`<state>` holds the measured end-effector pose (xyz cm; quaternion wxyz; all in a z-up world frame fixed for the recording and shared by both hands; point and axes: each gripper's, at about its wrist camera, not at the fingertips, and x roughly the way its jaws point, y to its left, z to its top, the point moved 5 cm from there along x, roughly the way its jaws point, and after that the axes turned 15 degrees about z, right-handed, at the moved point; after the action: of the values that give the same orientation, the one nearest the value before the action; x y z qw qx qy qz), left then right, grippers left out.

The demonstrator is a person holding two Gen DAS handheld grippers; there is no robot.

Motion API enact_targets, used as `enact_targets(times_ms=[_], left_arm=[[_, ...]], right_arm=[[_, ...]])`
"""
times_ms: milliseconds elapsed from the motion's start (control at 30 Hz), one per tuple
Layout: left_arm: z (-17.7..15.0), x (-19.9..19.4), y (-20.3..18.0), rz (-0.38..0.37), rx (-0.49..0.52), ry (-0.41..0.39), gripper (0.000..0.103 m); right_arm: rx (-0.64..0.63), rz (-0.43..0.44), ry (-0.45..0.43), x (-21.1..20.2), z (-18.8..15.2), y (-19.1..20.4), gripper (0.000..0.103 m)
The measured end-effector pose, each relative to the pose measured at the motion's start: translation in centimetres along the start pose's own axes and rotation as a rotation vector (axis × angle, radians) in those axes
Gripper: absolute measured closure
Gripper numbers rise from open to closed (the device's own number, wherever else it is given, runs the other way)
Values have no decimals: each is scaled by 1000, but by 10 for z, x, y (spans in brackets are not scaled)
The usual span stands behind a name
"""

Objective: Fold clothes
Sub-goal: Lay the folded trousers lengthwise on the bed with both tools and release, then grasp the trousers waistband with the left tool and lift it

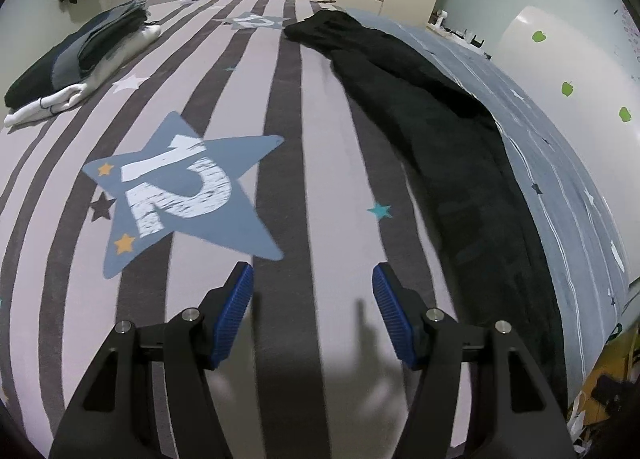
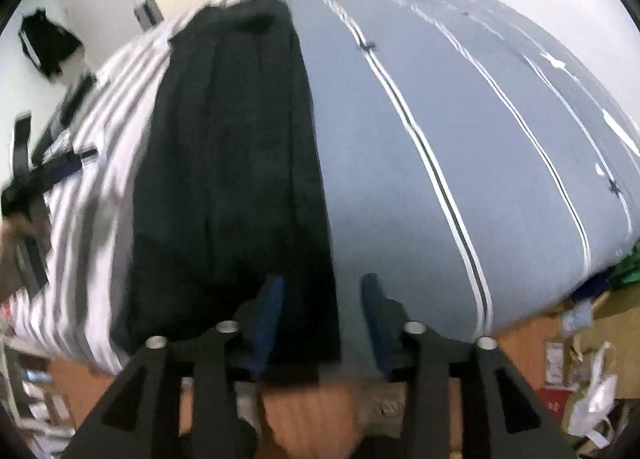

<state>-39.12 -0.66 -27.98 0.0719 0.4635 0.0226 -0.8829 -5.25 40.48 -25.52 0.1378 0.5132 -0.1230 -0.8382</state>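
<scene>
The black garment [image 1: 460,163] lies stretched lengthwise on the bed [image 1: 320,187], along the seam between the striped cover and the blue-grey one [image 2: 460,139]. The left gripper [image 1: 313,291] hangs with spread fingers over bare stripes, holding nothing. The right gripper [image 2: 322,299] stands released above the garment's near edge, pads parted and not gripping it.

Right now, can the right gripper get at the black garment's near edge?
Probably yes. The right gripper hangs just above the black garment at its near end, jaws apart and empty, nothing between them and the cloth. The view is blurred, so contact can't be judged.
</scene>
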Motion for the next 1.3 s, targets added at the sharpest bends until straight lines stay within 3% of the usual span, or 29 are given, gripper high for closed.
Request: enact_targets(times_ms=[267, 433, 533, 633, 667, 700, 733, 800, 900, 1000, 1067, 1167, 1300], left_arm=[[18, 9, -29, -57, -64, -10, 44], [27, 14, -71, -98, -53, -52, 44], [25, 19, -97, -114, -60, -72, 44], [15, 33, -116, -67, -14, -46, 48], [8, 42, -121, -41, 13, -20, 55], [1, 50, -124, -12, 45, 11, 75], [-6, 55, -124, 17, 69, 33, 88], [-18, 53, -119, 61, 85, 22, 93], [-33, 42, -108, 67, 53, 39, 93], [-46, 30, -86, -25, -101, 123, 93], [-51, 18, -77, -42, -138, 111, 92], [-39, 15, -73, -34, -116, 91, 86], [1, 20, -73, -27, -91, 45, 77]], right_arm=[[-78, 28, -140, 70, 122, 1, 63], [-138, 39, -184, 118, 191, 14, 63], [-169, 34, -179, 140, 207, 9, 63], [-175, 29, -128, 157, 205, -5, 63], [-172, 23, -104, 164, 201, -11, 63], [-168, 21, -87, 170, 196, -16, 63], [-164, 29, -91, 172, 192, -22, 62], [-163, 40, -109, 170, 187, -29, 60], [-184, 39, -95, 166, 181, -32, 60], [-193, 39, -62, 161, 180, -34, 60], [-206, 19, -27, 158, 184, -33, 60], [-228, -26, -42, 143, 199, -25, 59], [-251, -40, -96, 132, 238, -9, 58]])
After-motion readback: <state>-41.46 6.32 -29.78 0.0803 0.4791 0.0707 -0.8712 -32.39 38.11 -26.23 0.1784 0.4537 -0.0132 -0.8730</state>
